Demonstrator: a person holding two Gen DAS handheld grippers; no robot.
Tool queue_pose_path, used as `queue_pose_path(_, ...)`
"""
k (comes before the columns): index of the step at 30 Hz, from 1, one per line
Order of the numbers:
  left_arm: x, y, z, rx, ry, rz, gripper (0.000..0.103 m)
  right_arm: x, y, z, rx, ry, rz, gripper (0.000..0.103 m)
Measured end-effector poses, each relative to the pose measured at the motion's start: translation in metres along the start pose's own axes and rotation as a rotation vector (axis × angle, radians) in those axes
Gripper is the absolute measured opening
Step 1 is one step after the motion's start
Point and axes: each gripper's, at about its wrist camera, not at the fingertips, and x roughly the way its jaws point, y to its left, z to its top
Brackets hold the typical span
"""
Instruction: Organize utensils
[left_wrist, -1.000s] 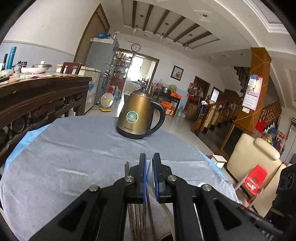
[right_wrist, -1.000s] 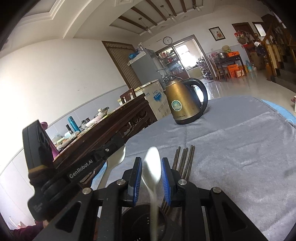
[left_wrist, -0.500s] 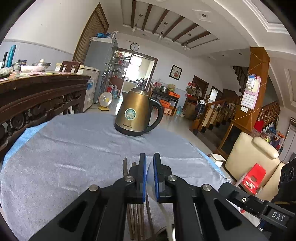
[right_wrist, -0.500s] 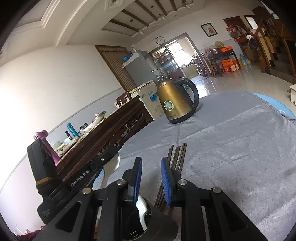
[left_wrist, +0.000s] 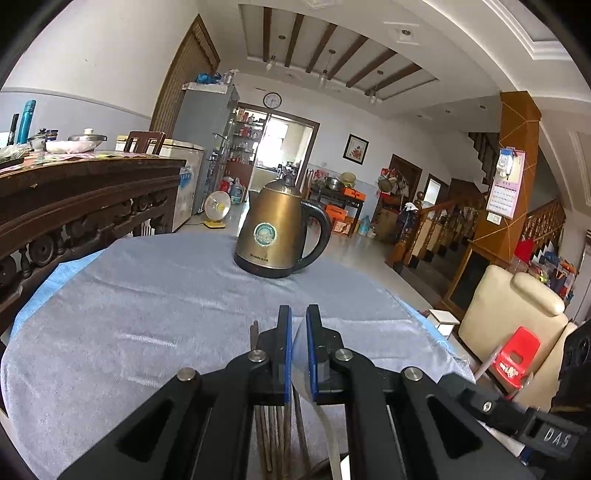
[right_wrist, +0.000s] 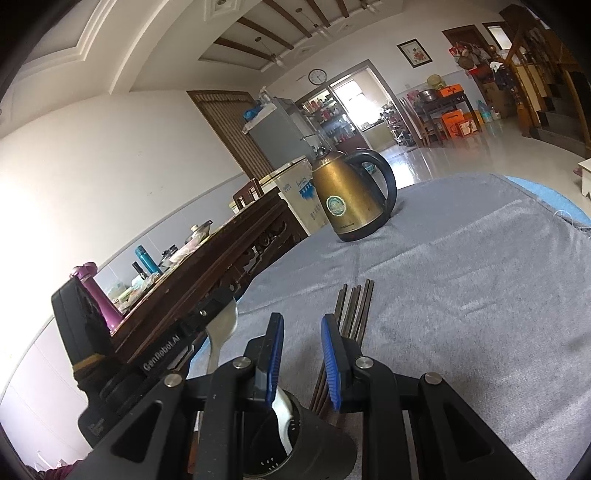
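Note:
My left gripper (left_wrist: 299, 317) is shut on a white spoon (left_wrist: 300, 354), whose bowl shows between the blue pads. In the right wrist view the same spoon (right_wrist: 221, 326) sticks out of the left gripper at the left. Several dark chopsticks (right_wrist: 354, 310) lie side by side on the grey cloth and also run under the left gripper's fingers (left_wrist: 275, 428). My right gripper (right_wrist: 302, 328) stands open just above a black utensil holder (right_wrist: 317, 443). A second white spoon (right_wrist: 282, 415) stands inside the holder, free of the pads.
A brass-coloured kettle (left_wrist: 280, 232) with a black handle stands at the far side of the round table's grey cloth (left_wrist: 147, 302). A dark carved wooden sideboard (left_wrist: 74, 192) runs along the left. A cream armchair (left_wrist: 509, 306) stands to the right, past the table edge.
The white spoon that stood between the right gripper's pads a second ago has dropped into the black holder. The left gripper has kept its spoon and stayed put.

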Motion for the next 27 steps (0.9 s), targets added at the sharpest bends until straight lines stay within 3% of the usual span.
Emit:
queue_pose_path(19,-0.002,0.017,0.005,-0.071,0.016,-0.002,0.008,-0.002,-0.007,0.001,0.023,0.006,-0.006,0.023)
queue_pose_path(20,-0.002,0.025,0.01,-0.089,0.015,0.002,0.012,-0.002,-0.007,0.001,0.024,0.006,-0.007,0.023)
queue_pose_path(21,-0.002,0.03,0.012,-0.101,0.019,0.005,0.032,-0.001,-0.008,0.002,0.027,0.008,-0.01,0.023)
queue_pose_path(22,-0.001,0.038,0.015,-0.117,0.025,0.015,0.04,-0.001,-0.009,0.002,0.029,0.01,-0.011,0.023)
queue_pose_path(23,0.001,0.049,0.018,-0.142,0.036,0.042,0.056,-0.001,-0.01,0.002,0.033,0.011,-0.012,0.023)
queue_pose_path(27,0.008,0.076,0.021,-0.198,0.075,0.104,0.059,0.002,-0.014,0.002,0.059,0.021,-0.011,0.023)
